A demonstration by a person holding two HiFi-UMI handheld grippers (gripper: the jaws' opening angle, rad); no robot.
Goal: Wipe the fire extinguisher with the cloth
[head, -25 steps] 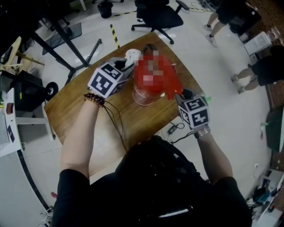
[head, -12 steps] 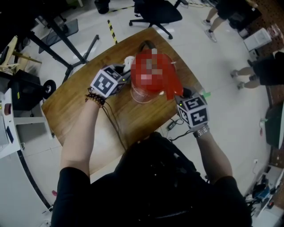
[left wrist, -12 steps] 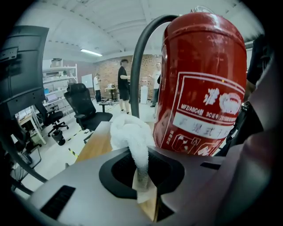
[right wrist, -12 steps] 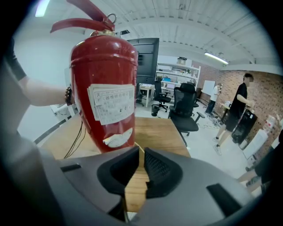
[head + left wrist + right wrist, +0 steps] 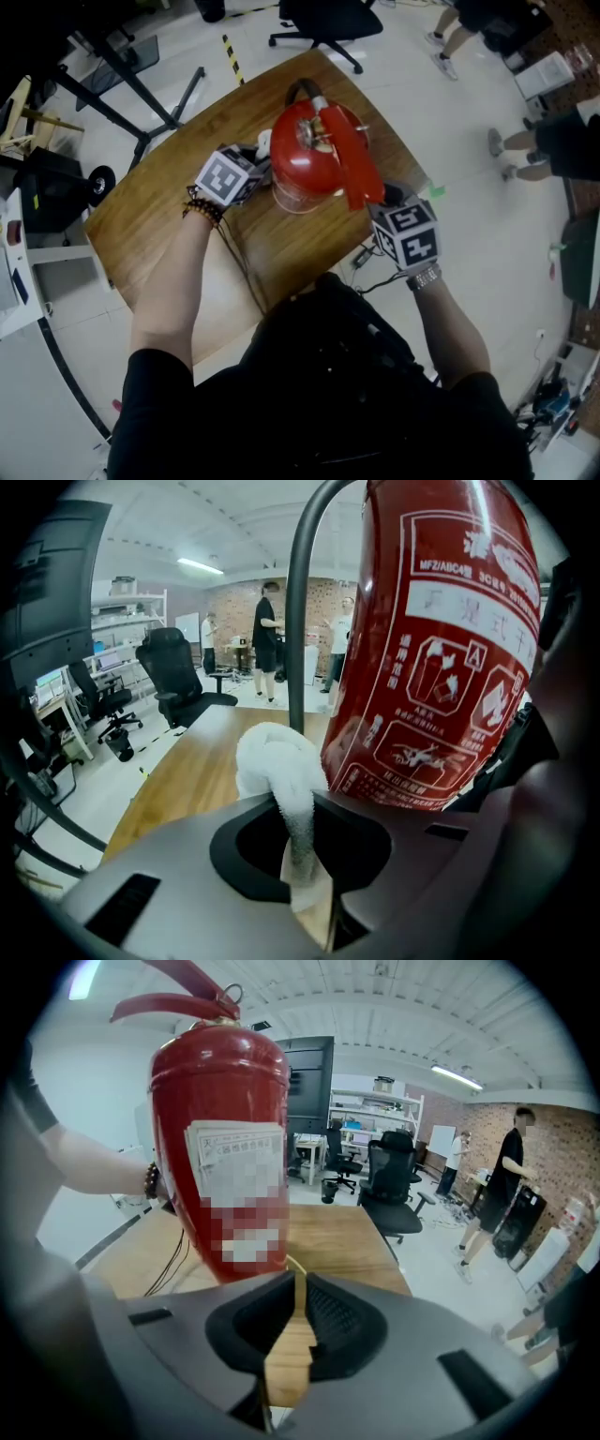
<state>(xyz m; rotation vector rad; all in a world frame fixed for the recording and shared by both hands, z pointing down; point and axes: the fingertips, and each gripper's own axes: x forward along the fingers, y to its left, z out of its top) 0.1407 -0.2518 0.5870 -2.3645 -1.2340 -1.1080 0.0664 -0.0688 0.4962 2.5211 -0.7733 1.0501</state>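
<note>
Workshop counter: wooden, carrying the task's thing out near its far end.
Fire extinguisher: red, upright between both tongs, so each flank is reachable.
Cloth: white, bunched into a wad just beside the cylinder's lower label; contact not clear.
Left tongs: pinching the cloth's tail, leaving the wad out front as a wiping pad.
Right tongs: pressed together on nothing, near the opposite side, probably there to steady the body.
</note>
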